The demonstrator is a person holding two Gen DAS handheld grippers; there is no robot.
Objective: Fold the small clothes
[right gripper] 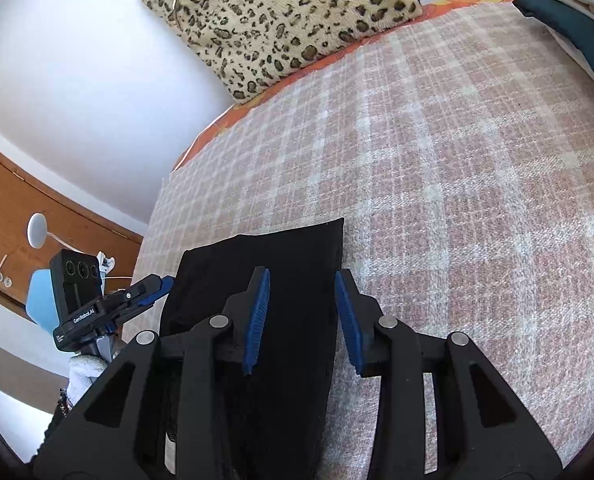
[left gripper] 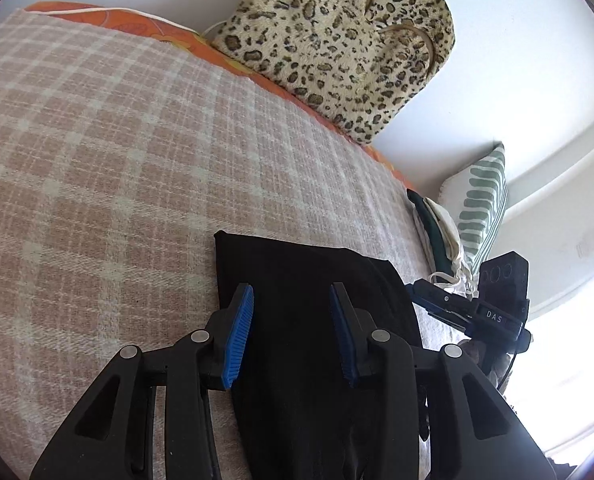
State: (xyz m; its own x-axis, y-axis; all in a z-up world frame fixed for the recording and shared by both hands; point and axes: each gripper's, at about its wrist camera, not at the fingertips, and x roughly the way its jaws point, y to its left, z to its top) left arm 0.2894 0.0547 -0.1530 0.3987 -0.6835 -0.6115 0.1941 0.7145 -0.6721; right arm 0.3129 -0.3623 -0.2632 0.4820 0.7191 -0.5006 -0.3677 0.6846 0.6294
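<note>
A black garment (left gripper: pixel 309 280) lies folded flat on the pink checked blanket (left gripper: pixel 97 140); it also shows in the right wrist view (right gripper: pixel 281 256). My left gripper (left gripper: pixel 293 304) is open, its blue pads just above the garment near its left edge. My right gripper (right gripper: pixel 303 292) is open over the garment's right edge, one pad above the cloth, the other above the blanket (right gripper: pixel 457 160). Each gripper shows in the other's view: the right one (left gripper: pixel 493 312) and the left one (right gripper: pixel 97 304). Neither holds anything.
A leopard-print cushion (left gripper: pixel 337 40) leans on the white wall behind the bed. A green-striped pillow (left gripper: pixel 481 208) and a pile of dark green and cream clothes (left gripper: pixel 437 232) lie at the blanket's right end. A wooden door (right gripper: pixel 25 208) is at the left.
</note>
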